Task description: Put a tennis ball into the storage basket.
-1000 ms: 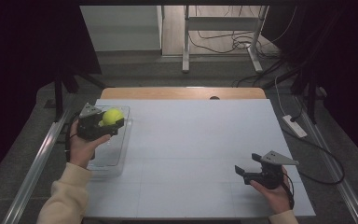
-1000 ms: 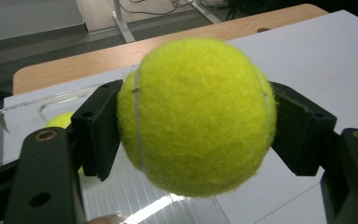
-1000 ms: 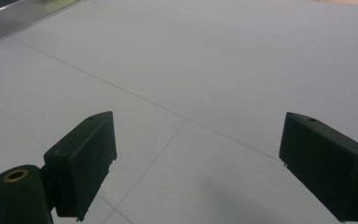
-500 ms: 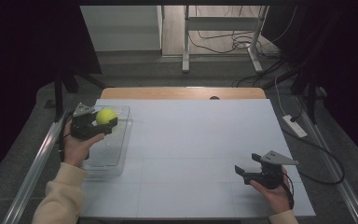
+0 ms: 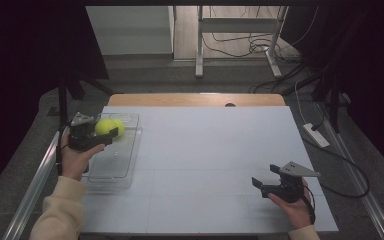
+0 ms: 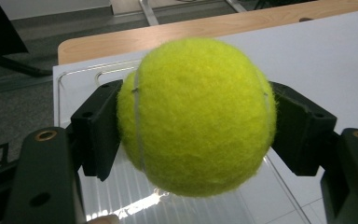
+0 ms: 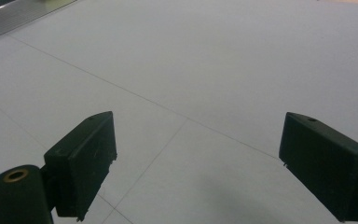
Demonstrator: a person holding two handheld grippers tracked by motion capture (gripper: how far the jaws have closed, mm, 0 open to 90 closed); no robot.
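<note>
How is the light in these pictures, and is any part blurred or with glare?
High view: the white table is evenly lit, the room around it dark, the picture a bit soft. Left gripper view: the ball is sharp and bright; glare lies on the clear tray below it. Right gripper view: dim, soft shadow on the table between the jaws, which look slightly blurred.

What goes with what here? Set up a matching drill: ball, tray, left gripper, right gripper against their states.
Things:
1. ball
2. tray
3. left gripper
4. right gripper

States:
A. open, holding nothing
B. clear plastic, at the table's left edge
C. yellow, clamped between two jaws
D. shut on the ball

Pairs: 1-C, 2-B, 3-D, 4-A
</note>
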